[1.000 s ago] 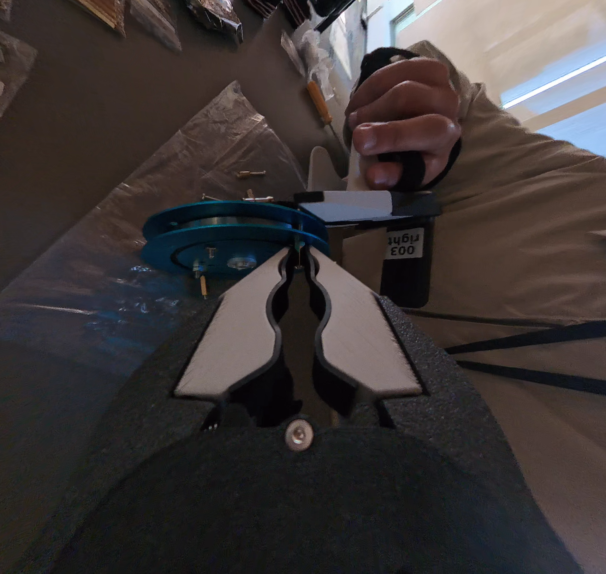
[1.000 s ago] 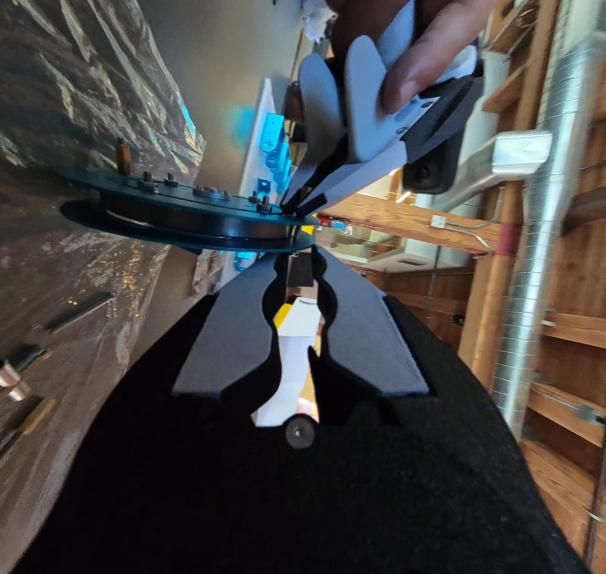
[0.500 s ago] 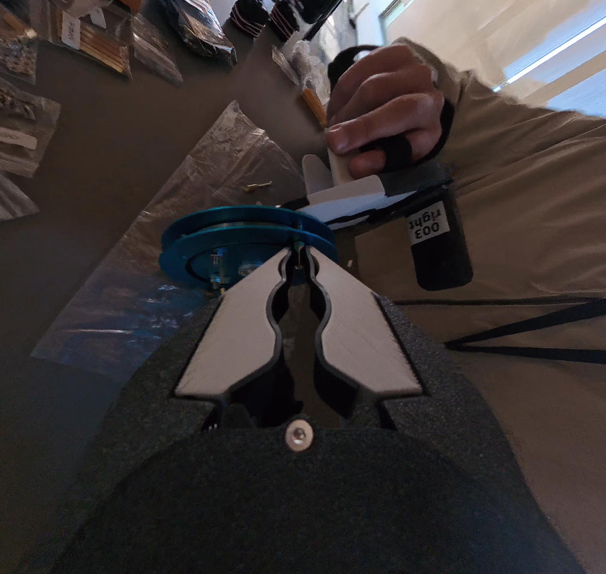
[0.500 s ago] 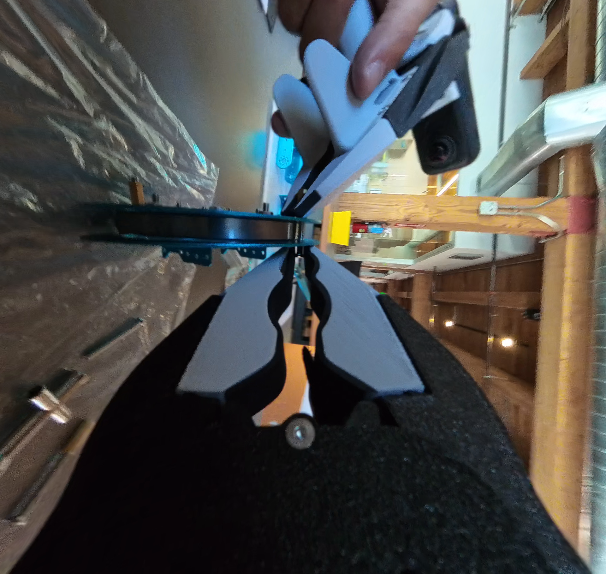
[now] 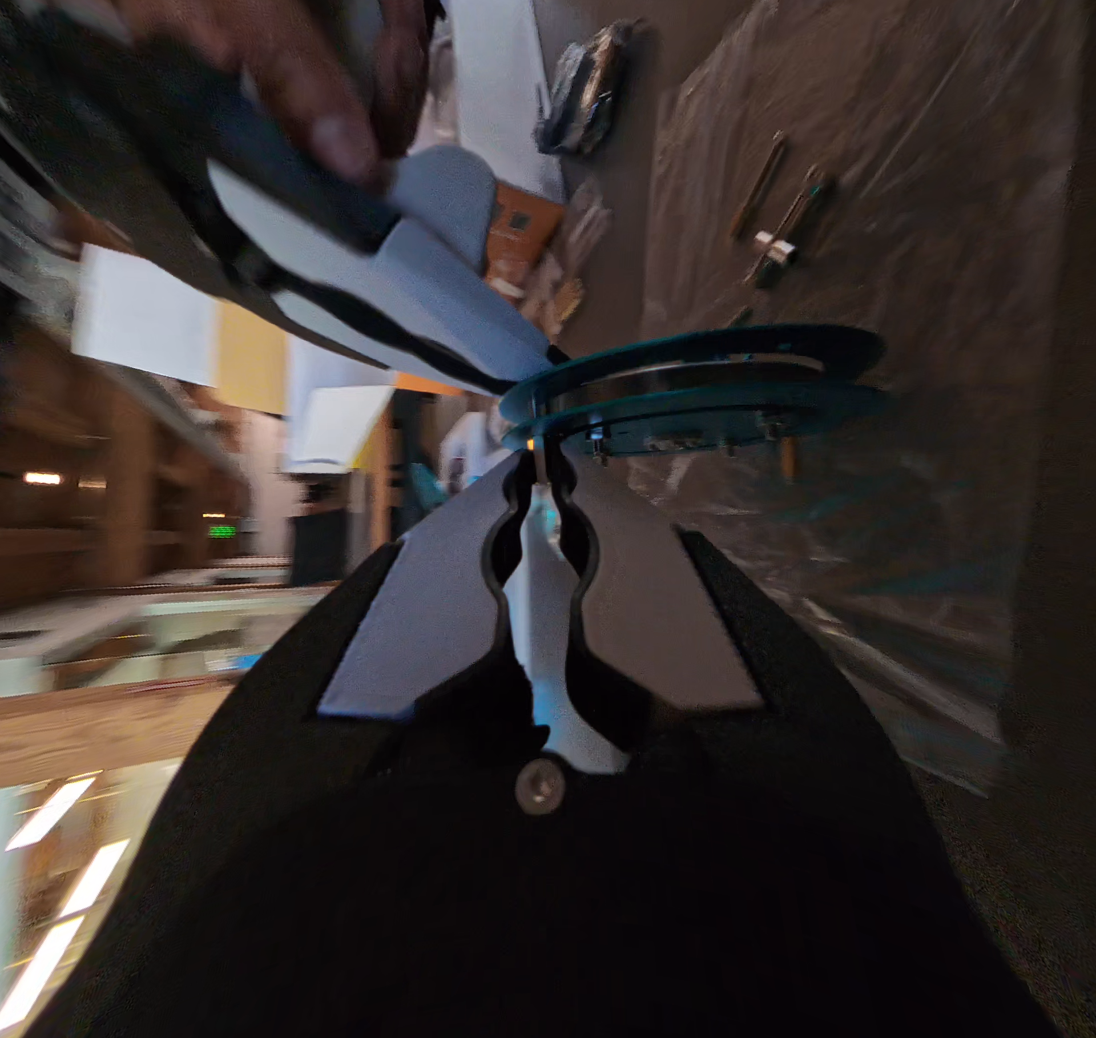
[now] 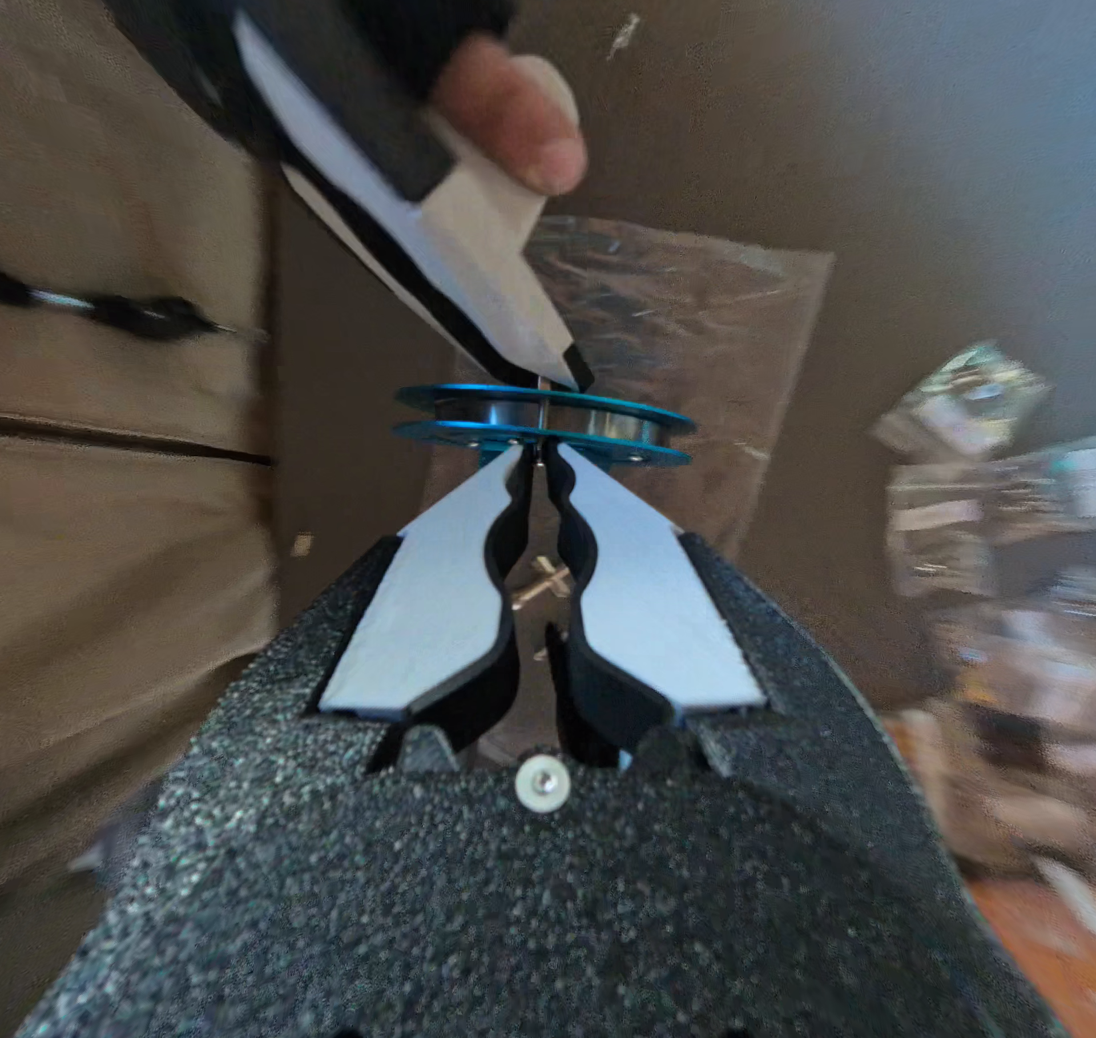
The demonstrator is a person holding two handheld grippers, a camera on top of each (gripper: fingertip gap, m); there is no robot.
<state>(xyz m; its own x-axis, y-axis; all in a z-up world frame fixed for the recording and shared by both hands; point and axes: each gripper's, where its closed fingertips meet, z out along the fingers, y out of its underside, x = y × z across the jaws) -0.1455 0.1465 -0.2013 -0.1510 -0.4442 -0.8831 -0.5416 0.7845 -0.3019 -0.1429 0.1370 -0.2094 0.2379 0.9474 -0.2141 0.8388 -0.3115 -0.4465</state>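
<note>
Dark brown matte desk (image 6: 889,137) with a crinkled clear plastic sheet (image 6: 682,309) spread on it; loose brass and steel pins and standoffs (image 5: 771,220) lie on the sheet. Blurred clear bags of parts (image 6: 972,475) at the desk edge. Wooden beams and shelving (image 5: 112,499) in the room behind, motion-blurred.

Blue anodised two-disc metal assembly with a silver ring between the discs (image 6: 542,425) is off the desk, held at its rim from both sides.

Left gripper (image 5: 538,456): pale fingers with black pads, nearly closed, pinching a thin pin or screw at the lower disc's rim. In the right wrist view it comes in from above at a steep angle, tips on the top disc (image 6: 560,378), person's hand (image 6: 516,120) wrapped on the grip.

Right gripper (image 6: 538,453): also narrowed to a sliver, tips clamped on a thin pin under the lower disc. Seen from the left wrist view it angles down onto the disc edge (image 5: 534,360), hand blurred above.

Tan jacket (image 6: 118,357) close on the left.
</note>
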